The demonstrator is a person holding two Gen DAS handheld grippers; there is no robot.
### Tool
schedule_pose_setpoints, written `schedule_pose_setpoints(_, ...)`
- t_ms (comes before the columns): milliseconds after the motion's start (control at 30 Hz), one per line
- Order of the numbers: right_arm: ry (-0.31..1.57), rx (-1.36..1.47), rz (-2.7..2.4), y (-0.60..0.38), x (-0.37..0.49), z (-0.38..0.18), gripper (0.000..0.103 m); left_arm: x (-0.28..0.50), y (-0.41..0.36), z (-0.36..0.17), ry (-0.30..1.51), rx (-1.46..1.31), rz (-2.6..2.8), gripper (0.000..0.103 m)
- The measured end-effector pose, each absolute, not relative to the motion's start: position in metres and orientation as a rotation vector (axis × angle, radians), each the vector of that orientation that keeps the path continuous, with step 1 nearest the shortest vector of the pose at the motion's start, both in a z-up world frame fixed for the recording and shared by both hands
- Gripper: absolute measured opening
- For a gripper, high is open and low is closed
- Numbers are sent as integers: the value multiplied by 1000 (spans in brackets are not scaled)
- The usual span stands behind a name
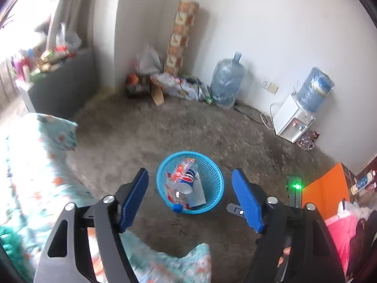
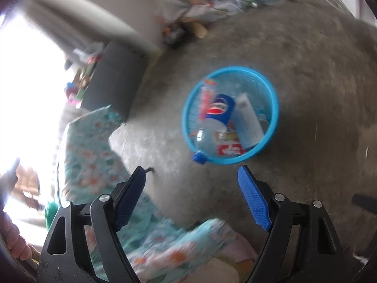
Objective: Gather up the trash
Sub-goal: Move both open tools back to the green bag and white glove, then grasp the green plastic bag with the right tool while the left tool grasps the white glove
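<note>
A blue mesh waste basket (image 1: 213, 169) stands on the grey concrete floor. It holds a clear bottle with a blue cap (image 1: 177, 207), a Pepsi cup (image 1: 190, 176) and wrappers. My left gripper (image 1: 190, 176) is open and empty, high above the basket. In the right wrist view the same basket (image 2: 274, 108) lies ahead with the bottle (image 2: 205, 139), the Pepsi cup (image 2: 220, 110) and a white tube (image 2: 247, 118) inside. My right gripper (image 2: 192, 172) is open and empty, above the floor just short of the basket.
A floral teal bedsheet (image 1: 30, 160) edges the left and near side in both views. A water dispenser (image 1: 299, 113), a spare water jug (image 1: 226, 80) and bags of clutter (image 1: 179, 85) line the far wall. An orange panel (image 1: 327, 184) stands at right.
</note>
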State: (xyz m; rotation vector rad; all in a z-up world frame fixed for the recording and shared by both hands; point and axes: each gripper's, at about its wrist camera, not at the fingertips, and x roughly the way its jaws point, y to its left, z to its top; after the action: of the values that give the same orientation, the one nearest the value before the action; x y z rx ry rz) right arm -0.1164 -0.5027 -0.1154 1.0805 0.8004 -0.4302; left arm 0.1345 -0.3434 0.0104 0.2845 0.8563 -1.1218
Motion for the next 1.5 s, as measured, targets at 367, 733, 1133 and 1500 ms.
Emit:
schedule_pose_setpoints(367,790,876,-219,-434,-88,-33,85,114,-182,66,683,197,-898,83)
schedule_pose_setpoints(733,828,799,41,-366,-52,6,85,121,-48,64,667,118,-636,86)
schedule_pose_setpoints(1133,949,843,308,-283,31,2,83,155,46,34,713,-15,-420,86)
schedule_pose_setpoints(1500,1006,868,413,-209,123,3,74,223,70,15,803,-285,-473,85)
